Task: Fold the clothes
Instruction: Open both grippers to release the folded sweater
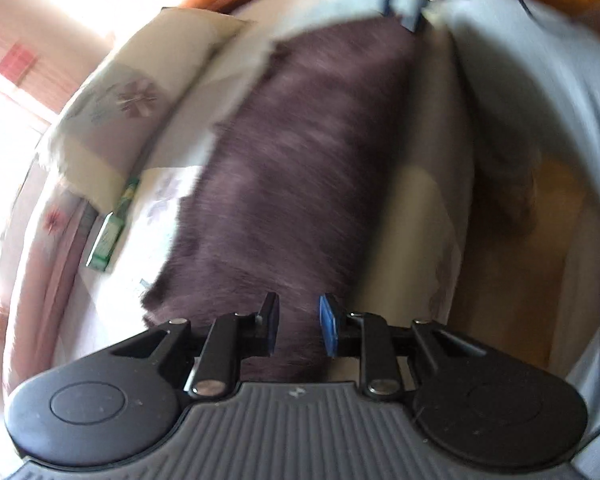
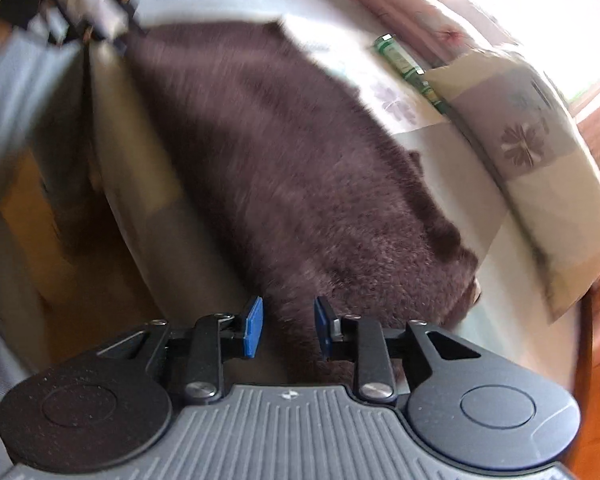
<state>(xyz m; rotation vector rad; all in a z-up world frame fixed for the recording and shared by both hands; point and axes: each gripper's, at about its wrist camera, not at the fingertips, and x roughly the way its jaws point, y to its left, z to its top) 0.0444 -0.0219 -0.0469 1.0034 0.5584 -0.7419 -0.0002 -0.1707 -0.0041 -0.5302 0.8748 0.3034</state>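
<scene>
A bed (image 1: pixel 416 216) with a pale, flower-printed cover fills both views, and across it lies the dark brown fuzzy garment (image 1: pixel 292 168), a long, flat shape that runs in the left wrist view from about six o'clock, right under the fingers, up to twelve o'clock. It looks like a thick plush knit: soft, limp, fairly light, with a nap that should grip the pads well and nothing fragile about it (though the bulk will likely make folds spring open unless pressed flat). The sensible holds are its corners or the near hem, one per gripper, taken through both layers if it is already doubled, which the blur hides. A patterned pillow (image 2: pixel 532 148) rests at about two o'clock in the right wrist view, with a small green box (image 2: pixel 404 60) at one o'clock beside it. The left gripper (image 1: pixel 299 328) stands slightly parted over the garment's near end, nothing pinched between its pads. The right gripper (image 2: pixel 288 330) is likewise spread, a little wider, empty, above the cloth's other end, which reaches from six o'clock towards eleven.
</scene>
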